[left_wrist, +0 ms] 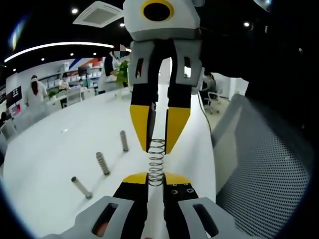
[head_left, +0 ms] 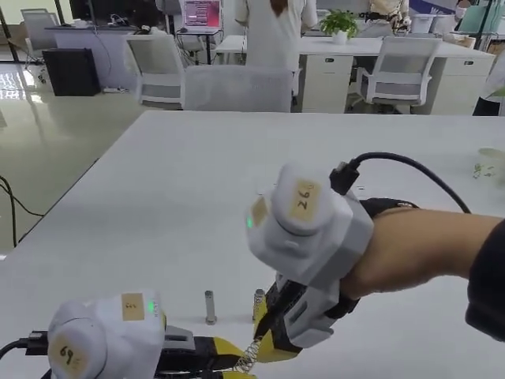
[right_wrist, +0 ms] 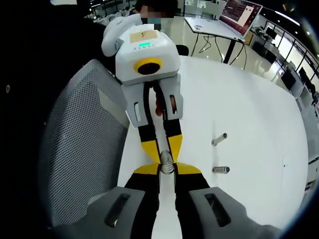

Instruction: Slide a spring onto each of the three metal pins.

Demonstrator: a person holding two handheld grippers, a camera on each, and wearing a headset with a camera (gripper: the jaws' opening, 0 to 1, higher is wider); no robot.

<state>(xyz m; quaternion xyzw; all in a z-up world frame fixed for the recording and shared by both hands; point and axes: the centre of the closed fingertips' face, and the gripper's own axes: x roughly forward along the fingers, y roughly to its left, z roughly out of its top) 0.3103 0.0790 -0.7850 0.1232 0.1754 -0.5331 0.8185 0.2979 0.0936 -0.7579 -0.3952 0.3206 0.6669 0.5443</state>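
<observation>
A broad, smooth white table point(head_left: 197, 174) carries the work, with a grey mesh chair back point(left_wrist: 264, 164) beside it. Two white plastic grippers with black fingers and yellow tips meet nose to nose. The left gripper point(left_wrist: 155, 178) is clenched on one end of a spring point(left_wrist: 156, 162) and the right gripper point(right_wrist: 168, 169) on the other. The spring is held between them above the table, near three short pins point(left_wrist: 102, 163) standing upright in a row. The pins are dull grey metal cylinders; the middle one looks ribbed, perhaps already sleeved. The spring is a thin, shiny wire coil, likely easy to bend. Best next: one gripper lets go, and the other turns the coil upright, centres it over a bare pin and lowers it straight, without crushing it.
</observation>
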